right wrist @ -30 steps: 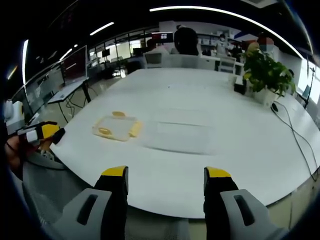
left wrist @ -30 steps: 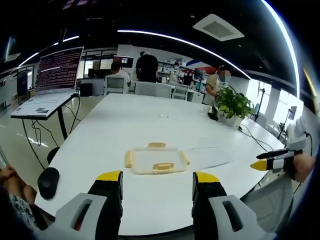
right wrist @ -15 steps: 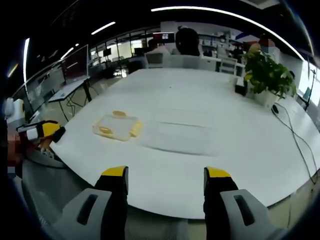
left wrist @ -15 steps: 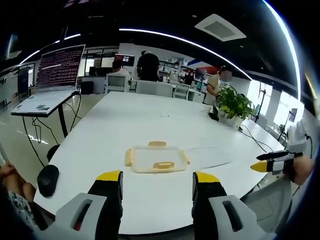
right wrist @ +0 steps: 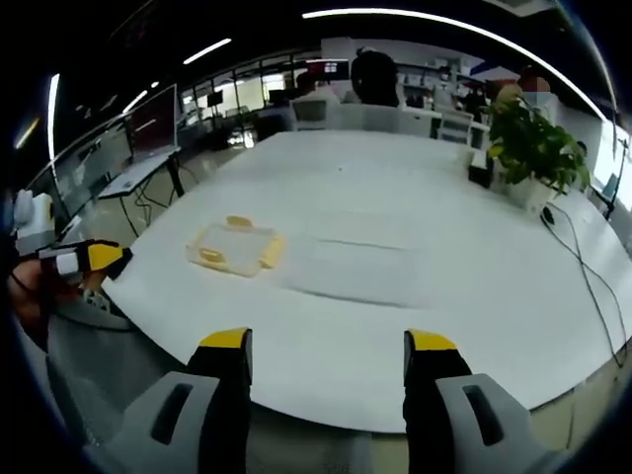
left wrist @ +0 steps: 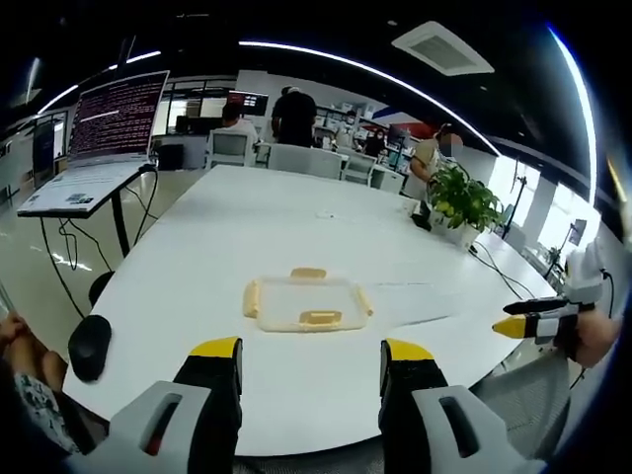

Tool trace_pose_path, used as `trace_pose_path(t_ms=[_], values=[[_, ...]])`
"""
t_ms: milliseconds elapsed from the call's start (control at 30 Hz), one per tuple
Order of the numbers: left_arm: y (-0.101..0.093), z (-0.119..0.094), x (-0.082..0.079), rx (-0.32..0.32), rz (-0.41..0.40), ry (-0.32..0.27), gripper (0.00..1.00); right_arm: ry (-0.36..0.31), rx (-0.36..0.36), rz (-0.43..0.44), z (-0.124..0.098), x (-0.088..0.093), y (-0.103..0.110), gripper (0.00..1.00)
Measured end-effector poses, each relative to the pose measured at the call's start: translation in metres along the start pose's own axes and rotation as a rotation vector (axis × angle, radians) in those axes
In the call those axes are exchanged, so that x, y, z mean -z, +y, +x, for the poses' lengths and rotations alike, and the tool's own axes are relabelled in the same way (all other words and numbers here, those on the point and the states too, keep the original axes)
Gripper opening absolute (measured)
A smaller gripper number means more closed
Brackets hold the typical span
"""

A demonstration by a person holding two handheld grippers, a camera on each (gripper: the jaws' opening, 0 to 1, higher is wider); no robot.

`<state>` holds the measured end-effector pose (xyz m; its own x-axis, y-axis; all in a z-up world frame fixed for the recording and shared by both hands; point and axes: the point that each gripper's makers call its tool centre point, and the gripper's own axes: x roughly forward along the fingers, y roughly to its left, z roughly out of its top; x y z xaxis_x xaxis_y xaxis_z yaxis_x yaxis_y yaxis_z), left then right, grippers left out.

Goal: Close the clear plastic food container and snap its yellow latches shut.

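Both grippers, left gripper [left wrist: 309, 367] and right gripper [right wrist: 328, 360], hang off the table's [left wrist: 257, 232] near edge, jaws apart, gripping nothing; the clear container [left wrist: 307, 303] with yellow latches [left wrist: 320, 317] sits just inside that edge.

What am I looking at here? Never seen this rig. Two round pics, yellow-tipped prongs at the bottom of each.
There is no robot. A person holds one hand-held gripper in each hand, and a fisheye camera rides on each, looking forward along its two jaws.

The left gripper view has the left hand-held gripper at the bottom, jaws apart and empty. The right gripper view has the right hand-held gripper, also open and empty. Each gripper also shows at the edge of the other's view.

Both face a large white table. On it lies a clear plastic food container with yellow latches, untouched so far. Further back stands a potted plant. A laptop sits on a stand beside the table.

Nothing is held yet.
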<state>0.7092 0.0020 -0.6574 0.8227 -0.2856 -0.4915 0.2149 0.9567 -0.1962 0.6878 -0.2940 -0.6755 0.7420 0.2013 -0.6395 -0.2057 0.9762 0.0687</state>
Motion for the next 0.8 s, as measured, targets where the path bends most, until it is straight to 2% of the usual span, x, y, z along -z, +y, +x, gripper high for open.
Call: trace_pose_path(t_ms=[100,367,733,800], values=[[-0.002,0.003,-0.004,0.020,0.021,0.002,0.51,0.003,-0.019,-0.008,0.002,-0.004,0.001,0.57],[0.001,0.012,-0.009,0.058,0.014,0.028,0.51,0.017,-0.079,-0.034,0.012,-0.013,0.009,0.57],[0.009,0.021,-0.014,0.091,0.088,0.061,0.51,0.037,-0.150,-0.085,0.026,-0.025,0.021,0.57],[0.012,0.023,-0.015,0.093,0.124,0.069,0.51,0.051,-0.178,-0.090,0.029,-0.025,0.025,0.57]])
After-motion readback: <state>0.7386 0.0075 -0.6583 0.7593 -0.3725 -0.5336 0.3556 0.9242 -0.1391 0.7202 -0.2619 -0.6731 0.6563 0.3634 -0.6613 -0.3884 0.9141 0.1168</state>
